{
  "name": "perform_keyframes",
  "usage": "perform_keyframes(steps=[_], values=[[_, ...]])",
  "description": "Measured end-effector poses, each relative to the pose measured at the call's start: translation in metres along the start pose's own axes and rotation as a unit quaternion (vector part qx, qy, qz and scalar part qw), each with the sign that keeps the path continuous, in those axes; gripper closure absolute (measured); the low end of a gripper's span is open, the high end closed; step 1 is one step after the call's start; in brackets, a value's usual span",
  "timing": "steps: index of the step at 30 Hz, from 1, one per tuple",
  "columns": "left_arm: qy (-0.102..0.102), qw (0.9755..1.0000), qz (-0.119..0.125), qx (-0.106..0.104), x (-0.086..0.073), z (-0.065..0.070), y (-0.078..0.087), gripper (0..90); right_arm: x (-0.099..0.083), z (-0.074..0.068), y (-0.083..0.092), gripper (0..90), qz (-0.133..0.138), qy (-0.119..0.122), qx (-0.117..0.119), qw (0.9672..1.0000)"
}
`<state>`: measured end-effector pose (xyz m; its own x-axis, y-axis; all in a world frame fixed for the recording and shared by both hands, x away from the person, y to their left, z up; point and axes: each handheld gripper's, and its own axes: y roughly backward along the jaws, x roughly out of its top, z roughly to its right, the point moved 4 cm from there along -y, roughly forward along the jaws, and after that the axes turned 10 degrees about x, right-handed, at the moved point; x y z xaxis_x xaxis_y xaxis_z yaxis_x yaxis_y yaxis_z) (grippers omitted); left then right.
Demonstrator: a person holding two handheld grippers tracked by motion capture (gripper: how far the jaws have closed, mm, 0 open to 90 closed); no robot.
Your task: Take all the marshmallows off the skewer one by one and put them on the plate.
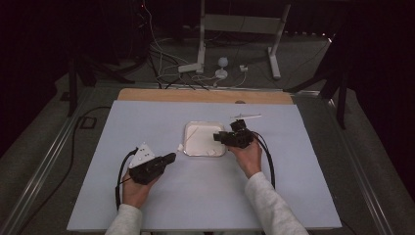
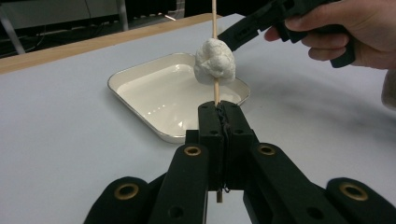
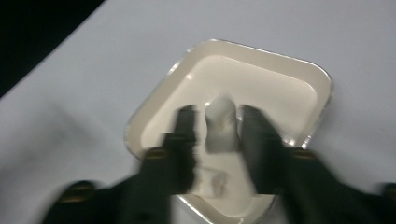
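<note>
Two tongs seen: left tongs [image 2: 219, 112] clamped on skewer [image 2: 215, 28] w/ white lump [image 2: 215, 61]; right tongs [image 3: 215, 128] parted, straddling blurred white piece [image 3: 220, 116] over tray [image 3: 299, 74] on desk [image 1: 147, 122].

Dim room, grey floor [image 1: 44, 147] with loose white cables [image 1: 161, 58], white frame legs [image 1: 201, 34] beyond wood-edged table [image 1: 205, 95].

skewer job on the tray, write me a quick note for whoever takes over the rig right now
Left gripper: shut on the skewer, holding it upright over the white tray.
Right gripper: jaws apart, astride the white lump threaded on the skewer; blur hides whether the pads touch it.
Done: one small white piece seemingly lies in the tray.
Left: probably pull the lump off the skewer into the tray. Another skewer lies on the table beyond the tray.
</note>
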<state>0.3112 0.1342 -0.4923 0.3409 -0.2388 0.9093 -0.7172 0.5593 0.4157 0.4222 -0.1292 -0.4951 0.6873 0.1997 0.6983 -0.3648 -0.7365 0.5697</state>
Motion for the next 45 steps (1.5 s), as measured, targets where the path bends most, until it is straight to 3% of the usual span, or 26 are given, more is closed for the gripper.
perform_keyframes(steps=[1,3,5,10,16,26,32,40,45], values=[[0.000,1.0000,0.000,0.000,0.000,0.000,0.000,90.0,0.000,0.000,0.000,55.8,0.000,0.000,0.000,1.0000],[0.000,1.0000,0.000,0.001,0.000,0.000,0.000,90.0,0.000,0.001,-0.001,38.2,0.000,0.002,-0.007,1.0000],[0.001,1.0000,0.000,0.002,0.000,0.000,0.000,90.0,0.000,0.000,0.001,31.1,0.006,0.006,-0.010,0.9999],[0.002,1.0000,0.001,0.003,0.000,-0.001,0.000,89.9,0.003,-0.011,0.006,22.9,0.019,0.013,0.027,0.9994],[0.002,1.0000,0.002,0.003,0.000,0.000,-0.001,89.9,0.002,-0.029,0.008,22.1,0.027,0.020,0.074,0.9967],[0.004,1.0000,0.003,-0.002,0.002,0.004,-0.002,89.9,-0.005,-0.067,-0.005,28.9,0.023,0.036,0.148,0.9880],[0.001,1.0000,0.004,-0.008,0.002,0.007,-0.003,89.9,-0.007,-0.084,-0.017,41.5,0.021,0.039,0.190,0.9807],[-0.007,0.9997,0.006,-0.020,0.003,0.011,-0.004,89.9,-0.010,-0.090,-0.026,62.5,0.013,0.011,0.232,0.9725],[-0.009,0.9996,0.008,-0.025,0.004,0.013,-0.004,90.0,-0.009,-0.090,-0.026,66.8,0.014,-0.001,0.244,0.9695]])
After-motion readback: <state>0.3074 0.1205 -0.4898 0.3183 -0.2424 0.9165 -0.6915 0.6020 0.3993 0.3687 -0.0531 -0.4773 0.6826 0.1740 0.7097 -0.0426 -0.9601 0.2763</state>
